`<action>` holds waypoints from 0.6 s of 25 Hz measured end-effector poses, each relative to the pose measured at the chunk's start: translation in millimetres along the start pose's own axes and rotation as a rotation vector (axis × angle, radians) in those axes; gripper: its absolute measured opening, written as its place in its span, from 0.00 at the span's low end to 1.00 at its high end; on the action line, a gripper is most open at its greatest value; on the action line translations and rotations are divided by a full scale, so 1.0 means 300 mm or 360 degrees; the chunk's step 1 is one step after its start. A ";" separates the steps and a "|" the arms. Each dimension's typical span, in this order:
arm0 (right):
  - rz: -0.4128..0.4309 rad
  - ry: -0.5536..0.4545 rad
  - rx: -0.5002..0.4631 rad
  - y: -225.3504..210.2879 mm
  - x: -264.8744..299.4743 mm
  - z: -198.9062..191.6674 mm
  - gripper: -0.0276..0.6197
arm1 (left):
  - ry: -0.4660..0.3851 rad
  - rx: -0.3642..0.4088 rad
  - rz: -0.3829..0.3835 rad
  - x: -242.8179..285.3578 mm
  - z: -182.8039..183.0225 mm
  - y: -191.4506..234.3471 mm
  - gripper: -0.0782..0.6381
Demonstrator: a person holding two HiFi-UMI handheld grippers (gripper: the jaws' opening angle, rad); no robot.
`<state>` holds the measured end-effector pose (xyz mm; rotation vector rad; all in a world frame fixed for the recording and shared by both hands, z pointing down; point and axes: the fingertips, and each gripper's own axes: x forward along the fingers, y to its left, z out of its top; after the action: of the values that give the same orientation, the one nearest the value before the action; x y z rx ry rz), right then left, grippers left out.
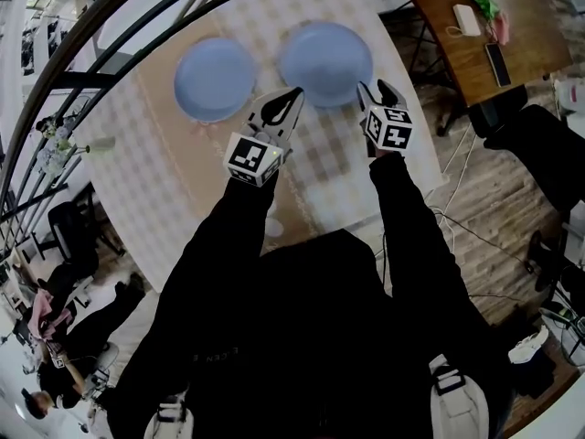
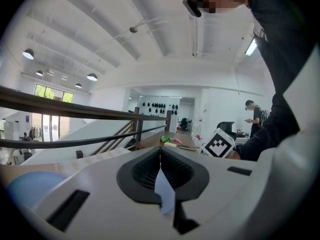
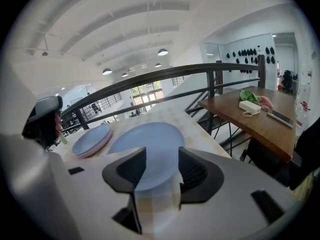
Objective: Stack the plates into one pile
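Observation:
Two light blue plates lie side by side on the checked table [image 1: 137, 176]. The left plate [image 1: 215, 78] [image 3: 91, 139] is apart from the right plate [image 1: 326, 62] [image 3: 147, 144]. My left gripper [image 1: 294, 93] [image 2: 160, 151] hovers between them at their near side, shut with nothing in it. A bit of the left plate [image 2: 27, 186] shows at that gripper view's lower left. My right gripper [image 1: 379, 88] [image 3: 161, 159] stands open just right of the right plate's near edge. It points down at that plate, which shows through the empty gap between its fingers.
A dark railing [image 1: 110, 26] curves round the table's far and left sides. Right of the table stands a wooden desk [image 1: 457, 53] [image 3: 250, 119] with a white box, a green item and a phone on it. Cables lie on the wooden floor [image 1: 484, 227].

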<state>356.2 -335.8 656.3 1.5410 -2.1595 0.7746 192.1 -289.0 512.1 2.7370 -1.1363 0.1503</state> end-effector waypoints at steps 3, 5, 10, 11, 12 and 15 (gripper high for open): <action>-0.0024 0.0038 -0.0002 -0.029 0.039 -0.028 0.33 | 0.0008 -0.0013 0.0000 0.030 -0.021 -0.003 0.14; -0.0035 0.0061 0.0017 -0.046 0.066 -0.046 0.32 | 0.0013 -0.0013 -0.0003 0.051 -0.034 -0.006 0.14; -0.0065 0.0098 0.0055 -0.073 0.126 -0.080 0.33 | 0.0028 -0.0030 -0.0003 0.102 -0.065 -0.009 0.14; -0.0071 0.0105 0.0064 -0.078 0.137 -0.084 0.34 | 0.0031 -0.0037 -0.0005 0.111 -0.068 -0.009 0.14; -0.0077 0.0112 0.0072 -0.082 0.147 -0.088 0.34 | 0.0034 -0.0045 -0.0008 0.118 -0.071 -0.009 0.14; -0.0091 0.0131 0.0084 -0.094 0.178 -0.099 0.33 | 0.0042 -0.0061 -0.0017 0.138 -0.082 -0.009 0.14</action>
<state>364.8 -363.5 717.2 1.5614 -2.0424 0.8669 222.5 -310.8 542.6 2.6994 -1.1058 0.1611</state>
